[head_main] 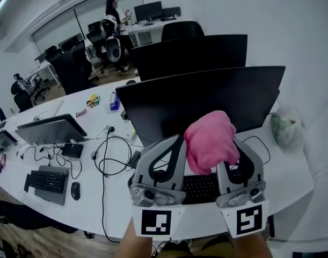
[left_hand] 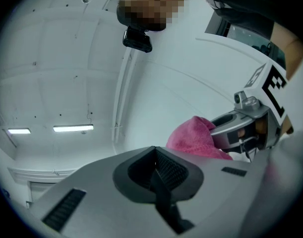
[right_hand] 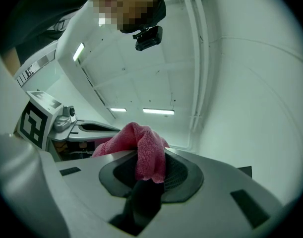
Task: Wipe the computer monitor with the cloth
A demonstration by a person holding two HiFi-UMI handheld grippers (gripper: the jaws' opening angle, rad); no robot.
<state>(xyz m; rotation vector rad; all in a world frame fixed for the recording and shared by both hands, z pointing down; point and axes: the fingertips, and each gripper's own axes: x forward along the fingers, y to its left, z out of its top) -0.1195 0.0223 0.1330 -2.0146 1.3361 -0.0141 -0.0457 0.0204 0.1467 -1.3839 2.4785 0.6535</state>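
The dark monitor [head_main: 206, 98] stands on the white desk [head_main: 99, 203] just beyond both grippers. I hold the grippers close together and tipped up, so both gripper views look at the ceiling. My right gripper [head_main: 234, 152] [right_hand: 150, 170] is shut on a pink cloth [head_main: 209, 141] [right_hand: 141, 143], which bunches out above its jaws. The cloth is in front of the screen's lower edge; I cannot tell if they touch. My left gripper [head_main: 174, 149] [left_hand: 155, 170] is shut with nothing in it, beside the cloth [left_hand: 193, 138].
A second monitor [head_main: 190, 52] stands behind the first. A black keyboard [head_main: 201, 188] lies under the grippers. A plastic bag [head_main: 284, 128] sits at the right. To the left are cables [head_main: 113, 155], another screen [head_main: 51, 128], a keyboard [head_main: 48, 181] and a mouse [head_main: 75, 191].
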